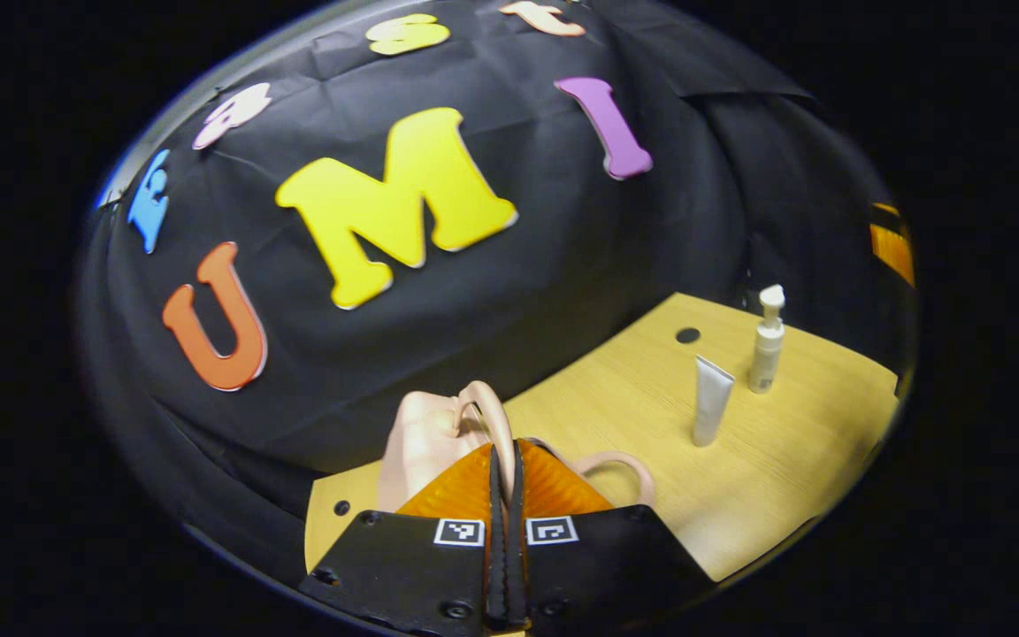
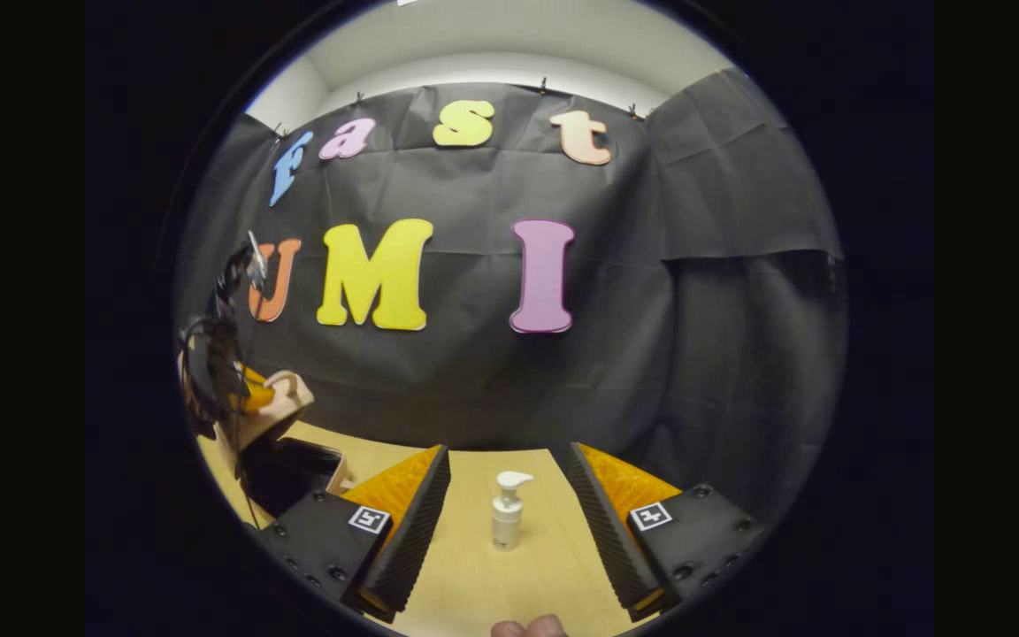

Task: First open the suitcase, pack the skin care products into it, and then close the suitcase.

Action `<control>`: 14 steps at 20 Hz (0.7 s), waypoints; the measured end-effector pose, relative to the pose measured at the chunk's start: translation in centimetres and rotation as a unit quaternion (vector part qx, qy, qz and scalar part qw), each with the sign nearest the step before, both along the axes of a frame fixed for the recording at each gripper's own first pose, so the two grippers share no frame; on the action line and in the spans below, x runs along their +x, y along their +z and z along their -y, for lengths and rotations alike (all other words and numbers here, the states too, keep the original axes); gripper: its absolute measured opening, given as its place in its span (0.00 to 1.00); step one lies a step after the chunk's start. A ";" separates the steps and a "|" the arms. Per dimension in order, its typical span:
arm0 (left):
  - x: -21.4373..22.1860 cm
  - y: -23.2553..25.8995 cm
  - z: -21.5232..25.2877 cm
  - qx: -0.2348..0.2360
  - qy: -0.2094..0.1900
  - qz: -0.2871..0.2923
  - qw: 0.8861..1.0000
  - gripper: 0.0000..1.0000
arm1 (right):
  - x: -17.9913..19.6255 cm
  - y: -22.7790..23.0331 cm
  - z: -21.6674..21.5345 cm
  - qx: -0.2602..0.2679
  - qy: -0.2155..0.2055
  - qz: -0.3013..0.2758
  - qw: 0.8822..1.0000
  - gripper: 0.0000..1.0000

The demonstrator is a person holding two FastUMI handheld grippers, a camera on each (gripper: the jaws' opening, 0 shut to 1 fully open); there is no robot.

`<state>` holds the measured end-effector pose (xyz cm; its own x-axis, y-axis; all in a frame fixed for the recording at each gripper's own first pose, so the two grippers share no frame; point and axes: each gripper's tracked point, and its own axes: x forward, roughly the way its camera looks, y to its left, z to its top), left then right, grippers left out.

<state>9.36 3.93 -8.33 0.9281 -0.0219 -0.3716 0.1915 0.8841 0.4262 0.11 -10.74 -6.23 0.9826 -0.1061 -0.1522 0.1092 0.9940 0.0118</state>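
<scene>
The suitcase (image 1: 425, 442) sits largely hidden behind the left tongs (image 1: 505, 469) — its interior (image 2: 284, 473) too dark to make out.

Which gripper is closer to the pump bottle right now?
Right. The right gripper is open with the pump bottle framed between its fingers; the left gripper is over by the suitcase.

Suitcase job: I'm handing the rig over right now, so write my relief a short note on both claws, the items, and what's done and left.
Left claw: fingers closed together at the pink suitcase handle, apparently lifting the lid.
Right claw: open, empty, lined up on the pump bottle.
Items: pump bottle and white tube stand upright on the wooden table, not yet packed.
Done: the suitcase looks partly open.
Left: finish opening, pack both products, close it.
</scene>
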 end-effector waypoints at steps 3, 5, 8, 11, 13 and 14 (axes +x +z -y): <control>-0.7 2.6 -6.5 -0.020 0.042 0.056 0.997 0.03 | 0.4 1.2 -3.1 -0.010 0.028 0.004 1.000 0.80; -1.0 3.3 -10.6 -0.046 0.068 0.085 0.993 0.03 | 0.5 2.1 -5.3 -0.023 0.050 0.008 0.998 0.80; -1.6 3.3 -16.8 -0.098 0.108 0.115 0.983 0.02 | 0.3 3.5 -8.6 -0.040 0.080 0.011 0.996 0.80; -2.0 2.2 -24.2 -0.155 0.163 0.129 0.966 0.03 | 0.0 4.2 -12.0 -0.061 0.105 0.012 0.993 0.80; -3.1 0.4 -28.4 -0.190 0.193 0.130 0.954 0.02 | -0.2 4.5 -13.8 -0.071 0.117 0.010 0.991 0.80; -3.6 -0.7 -30.3 -0.211 0.207 0.127 0.947 0.03 | -0.3 4.7 -14.7 -0.074 0.121 0.008 0.990 0.80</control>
